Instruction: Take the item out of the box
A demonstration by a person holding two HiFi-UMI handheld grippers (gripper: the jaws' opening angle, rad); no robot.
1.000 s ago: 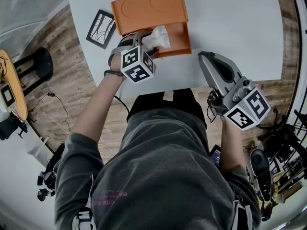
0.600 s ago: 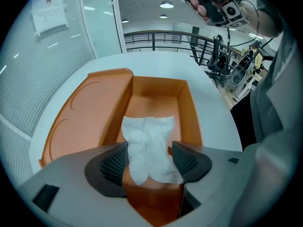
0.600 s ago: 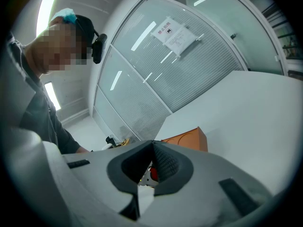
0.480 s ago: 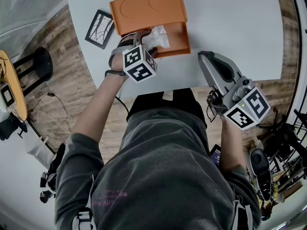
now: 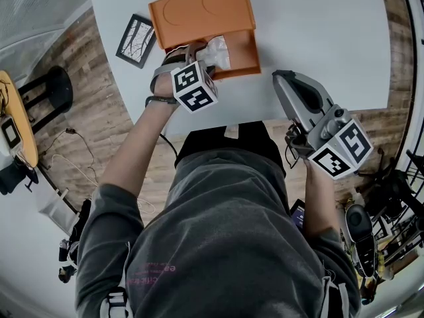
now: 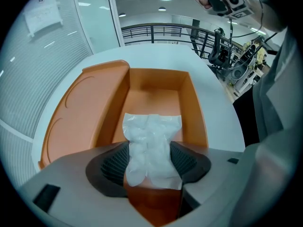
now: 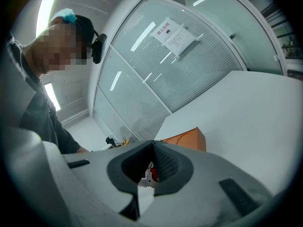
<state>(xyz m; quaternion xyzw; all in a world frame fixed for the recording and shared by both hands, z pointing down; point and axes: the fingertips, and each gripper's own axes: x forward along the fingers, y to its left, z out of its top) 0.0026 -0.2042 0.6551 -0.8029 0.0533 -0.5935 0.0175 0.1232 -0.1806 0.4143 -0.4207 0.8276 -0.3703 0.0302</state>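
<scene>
Head view: a white table [image 5: 318, 38] carries the orange box [image 5: 199, 12] at twelve o'clock. The left gripper [image 6: 150, 161], jaws spread wide and just closing, straddles the white bag [image 6: 150, 131] lying inside the box. At three o'clock, the right gripper [image 5: 279, 79] hangs pressed together, empty.

Office-lab — glass partitions [image 7: 189, 74], railing [image 6: 161, 31], equipment rack [image 6: 242, 60].

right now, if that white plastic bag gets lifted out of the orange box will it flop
Probably floppy: the white plastic bag looks crinkled and lumpy, so it'd likely sag beyond any pinch. It seems light: thin film, soft-looking contents. The film is glossy, so it may slip between the jaws of the left gripper, which have just been closing around it.
</scene>
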